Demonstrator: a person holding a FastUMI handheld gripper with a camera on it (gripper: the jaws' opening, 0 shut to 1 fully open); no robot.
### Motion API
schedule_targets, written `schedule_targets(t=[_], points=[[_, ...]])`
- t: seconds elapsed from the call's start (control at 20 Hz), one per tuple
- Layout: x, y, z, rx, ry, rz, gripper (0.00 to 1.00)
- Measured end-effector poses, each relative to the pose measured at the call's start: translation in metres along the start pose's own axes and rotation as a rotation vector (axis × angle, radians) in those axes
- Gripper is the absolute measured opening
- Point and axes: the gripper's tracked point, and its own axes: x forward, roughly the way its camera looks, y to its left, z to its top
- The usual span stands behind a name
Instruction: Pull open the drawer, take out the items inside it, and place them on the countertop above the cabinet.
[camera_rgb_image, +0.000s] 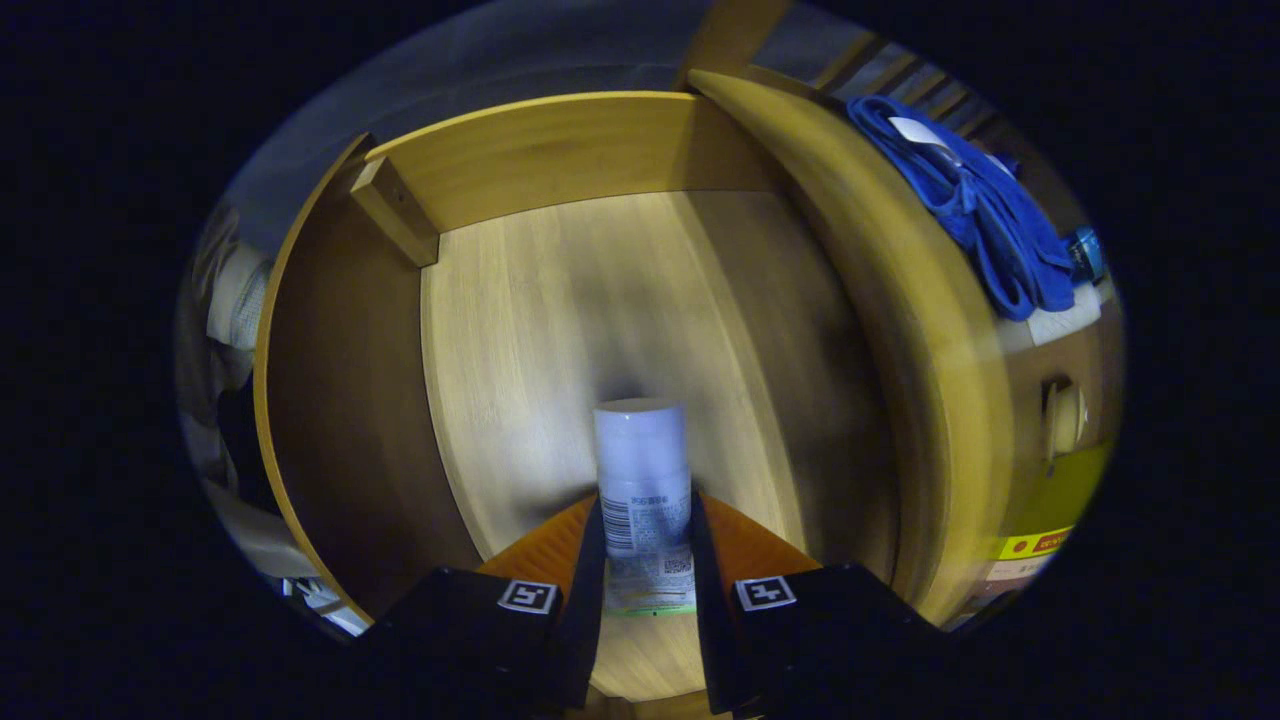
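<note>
Tool (647, 560) clamping cylindrical bottle (642, 480), wooden drawer (560, 300)

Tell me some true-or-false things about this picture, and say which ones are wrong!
1. The gripper holds a white bottle between its fingers. True.
2. The wooden drawer is closed. False: it is pulled open, with its bare floor beyond the bottle.
3. A blue cloth lies on the countertop. True.
4. The blue cloth is inside the drawer. False: it lies outside, past the drawer's wall.
5. The bottle is red. False: it is white with a printed label.
</note>
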Motion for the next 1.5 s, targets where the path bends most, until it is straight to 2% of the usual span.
schedule_targets(t=[0.2, 0.6, 0.8, 1.0, 1.15, 1.5], points=[[-0.015, -0.005, -0.004, 0.036, -0.016, -0.079, 0.51], [-0.080, -0.026, 0.007, 0.234, -0.183, -0.246, 0.51], [-0.121, -0.059, 0.013, 0.365, -0.307, -0.362, 0.51], [-0.160, -0.106, 0.005, 0.576, -0.437, -0.455, 0.51], [-0.166, -0.131, 0.015, 0.761, -0.531, -0.459, 0.51], [-0.136, -0.183, 0.042, 1.034, -0.614, -0.459, 0.50]])
